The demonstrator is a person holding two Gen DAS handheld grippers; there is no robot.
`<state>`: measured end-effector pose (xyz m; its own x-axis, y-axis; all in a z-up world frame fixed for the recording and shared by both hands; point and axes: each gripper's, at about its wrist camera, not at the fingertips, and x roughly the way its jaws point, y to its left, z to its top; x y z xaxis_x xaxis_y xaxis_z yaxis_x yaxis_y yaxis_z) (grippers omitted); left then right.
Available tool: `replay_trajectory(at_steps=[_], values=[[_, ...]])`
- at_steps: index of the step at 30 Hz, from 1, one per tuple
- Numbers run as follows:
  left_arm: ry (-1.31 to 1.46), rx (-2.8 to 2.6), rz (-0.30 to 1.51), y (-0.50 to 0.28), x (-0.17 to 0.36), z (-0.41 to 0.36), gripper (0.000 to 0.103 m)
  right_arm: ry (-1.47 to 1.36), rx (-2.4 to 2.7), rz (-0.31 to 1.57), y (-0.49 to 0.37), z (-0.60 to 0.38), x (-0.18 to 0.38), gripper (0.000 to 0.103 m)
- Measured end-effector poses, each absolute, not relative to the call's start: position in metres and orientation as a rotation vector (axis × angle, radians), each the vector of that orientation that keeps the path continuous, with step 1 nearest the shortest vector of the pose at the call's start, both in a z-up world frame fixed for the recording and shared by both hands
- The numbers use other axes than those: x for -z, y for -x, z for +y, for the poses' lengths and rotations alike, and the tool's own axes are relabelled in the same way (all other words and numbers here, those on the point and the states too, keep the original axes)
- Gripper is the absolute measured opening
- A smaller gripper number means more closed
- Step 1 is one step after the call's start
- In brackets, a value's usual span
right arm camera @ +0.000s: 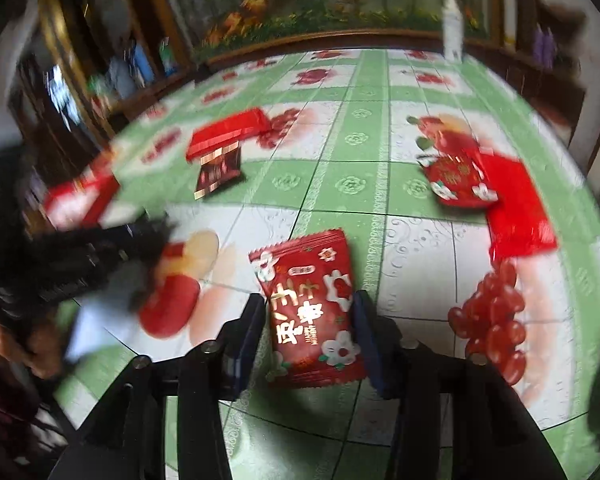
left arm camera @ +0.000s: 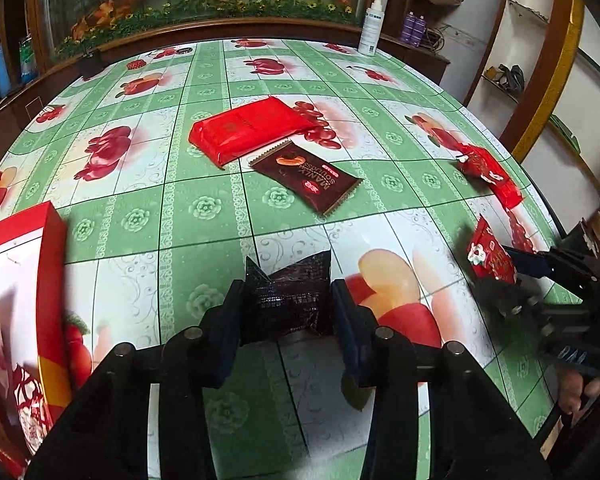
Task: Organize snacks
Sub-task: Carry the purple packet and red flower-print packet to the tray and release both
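My left gripper (left arm camera: 287, 300) is shut on a dark brown snack packet (left arm camera: 290, 300), held just above the fruit-print tablecloth. My right gripper (right arm camera: 306, 320) is shut on a red snack packet with white flowers (right arm camera: 310, 312); it also shows at the right of the left wrist view (left arm camera: 490, 256). On the table lie a flat red pack (left arm camera: 248, 128), a brown chocolate packet (left arm camera: 306, 178) and two more red packets (left arm camera: 490, 174), which the right wrist view shows too (right arm camera: 460, 176). A red and white box (left arm camera: 20, 280) stands at the left.
A white spray bottle (left arm camera: 371, 26) stands at the table's far edge by a wooden rail and a flower mural. Shelves stand to the right. The table (left arm camera: 204, 208) has a green and white cloth. The right wrist view is motion-blurred.
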<state>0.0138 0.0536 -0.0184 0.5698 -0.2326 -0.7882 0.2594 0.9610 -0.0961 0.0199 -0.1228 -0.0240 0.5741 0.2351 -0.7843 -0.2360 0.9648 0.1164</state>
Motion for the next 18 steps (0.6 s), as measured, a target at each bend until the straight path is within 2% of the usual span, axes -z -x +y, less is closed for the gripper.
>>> replay_trajectory(at_steps=[3, 7, 9, 18], values=[[-0.024, 0.292, 0.907, -0.009, 0.014, 0.056, 0.040, 0.113, -0.226, 0.919, -0.017, -0.103, 0.026, 0.053], [-0.062, 0.293, 0.888, 0.004, 0.010, 0.053, 0.040, 0.109, -0.219, 0.916, -0.018, -0.098, 0.026, 0.040], [-0.062, 0.297, 0.879, 0.011, 0.007, 0.054, 0.040, 0.112, -0.209, 0.913, -0.017, -0.094, 0.026, 0.038], [-0.038, 0.273, 0.828, 0.038, -0.014, 0.082, 0.040, -0.002, -0.331, 0.952, -0.019, -0.072, 0.022, 0.036]])
